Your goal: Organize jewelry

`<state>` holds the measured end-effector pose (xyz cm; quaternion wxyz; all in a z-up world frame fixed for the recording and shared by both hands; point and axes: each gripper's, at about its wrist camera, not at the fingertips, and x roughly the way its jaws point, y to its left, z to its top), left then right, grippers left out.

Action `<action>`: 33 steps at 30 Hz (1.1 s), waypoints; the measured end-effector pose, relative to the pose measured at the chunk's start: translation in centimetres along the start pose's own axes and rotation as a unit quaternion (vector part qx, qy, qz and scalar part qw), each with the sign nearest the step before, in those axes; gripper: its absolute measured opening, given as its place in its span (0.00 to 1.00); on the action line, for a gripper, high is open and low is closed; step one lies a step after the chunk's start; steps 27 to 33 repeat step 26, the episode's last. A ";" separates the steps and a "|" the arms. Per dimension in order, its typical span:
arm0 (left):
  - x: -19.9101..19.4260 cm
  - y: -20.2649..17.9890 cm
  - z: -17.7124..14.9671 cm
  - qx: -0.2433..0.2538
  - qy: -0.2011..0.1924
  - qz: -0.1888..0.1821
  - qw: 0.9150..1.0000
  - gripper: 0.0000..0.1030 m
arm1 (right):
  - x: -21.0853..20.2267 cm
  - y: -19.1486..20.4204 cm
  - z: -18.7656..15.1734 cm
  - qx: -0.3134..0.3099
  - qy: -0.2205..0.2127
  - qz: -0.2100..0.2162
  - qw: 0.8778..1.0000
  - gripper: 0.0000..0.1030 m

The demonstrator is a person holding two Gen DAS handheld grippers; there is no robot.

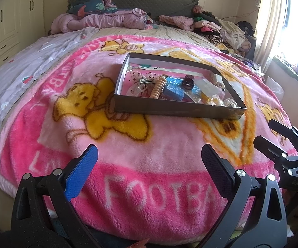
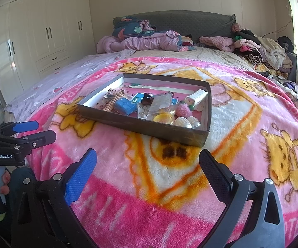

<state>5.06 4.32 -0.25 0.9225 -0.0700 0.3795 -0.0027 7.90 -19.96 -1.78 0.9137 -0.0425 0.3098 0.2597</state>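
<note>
I hold both claws low over the near edge of a bed (image 1: 45, 47), their fingers spread apart and gripping nothing: the left claw (image 1: 149, 159) and the right claw (image 2: 148, 161) both face the headboard. Ahead of them, near the middle of a pink cartoon-bear blanket (image 1: 128, 165), lies a shallow dark cardboard box (image 2: 140, 127), its long axis running left to right and skewed slightly, the right end nearer me. Inside it, jewelry and trinkets are jumbled together: a tan beaded bracelet (image 1: 158, 88) lying near-to-far at the left, a blue box (image 2: 125, 105) just right of it, a dark hair clip (image 1: 187, 83), a clear plastic packet (image 2: 161, 101), a yellow ring-shaped piece (image 2: 163, 117), a pink fluffy ball (image 2: 183, 109), a white ribbed tube (image 2: 197, 96) against the right wall, and pearly beads (image 2: 187, 122) in the near right corner. Rumpled bedding and piled clothes crowd the far end; cream wardrobes (image 2: 45, 31) line the left wall, a bright curtained window (image 1: 293, 20) the right.
</note>
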 end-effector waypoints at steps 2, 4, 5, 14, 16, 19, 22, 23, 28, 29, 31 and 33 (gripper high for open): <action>-0.1 0.1 -0.1 -0.001 0.001 -0.004 1.000 0.89 | 0.0 0.0 0.0 -0.001 0.000 0.001 1.000 0.94; -0.3 0.3 -0.2 0.002 0.000 -0.008 1.000 0.89 | 0.0 0.0 0.0 -0.003 0.000 0.001 1.000 0.94; -0.3 0.3 -0.2 0.000 0.000 -0.012 1.000 0.89 | 0.0 0.0 0.0 -0.003 -0.001 0.001 1.000 0.94; 0.2 0.2 -0.2 -0.011 0.010 0.002 1.000 0.89 | -0.1 -0.5 -0.1 0.005 -0.002 -0.003 1.000 0.94; 0.6 1.0 0.1 -0.022 0.014 0.016 1.000 0.89 | 0.0 -1.2 -0.1 0.013 -0.002 -0.004 1.000 0.94; 2.1 4.0 1.3 -0.067 0.024 0.038 0.997 0.89 | 0.6 -4.1 0.0 0.046 0.004 -0.019 0.999 0.94; 4.0 9.3 3.4 -0.118 0.029 0.088 0.989 0.89 | 1.8 -10.3 0.7 0.105 0.016 -0.075 0.992 0.94; 4.5 10.7 4.0 -0.127 0.028 0.105 0.986 0.89 | 2.3 -12.9 1.1 0.128 0.022 -0.091 0.987 0.94; 6.5 16.2 6.3 -0.142 0.018 0.184 0.972 0.89 | 3.7 -20.8 2.0 0.164 0.022 -0.184 0.969 0.94; 6.5 16.2 6.3 -0.142 0.018 0.184 0.972 0.89 | 3.7 -20.8 2.0 0.164 0.022 -0.184 0.969 0.94; 6.5 16.2 6.3 -0.142 0.018 0.184 0.972 0.89 | 3.7 -20.8 2.0 0.164 0.022 -0.184 0.969 0.94; 6.5 16.2 6.3 -0.142 0.018 0.184 0.972 0.89 | 3.7 -20.8 2.0 0.164 0.022 -0.184 0.969 0.94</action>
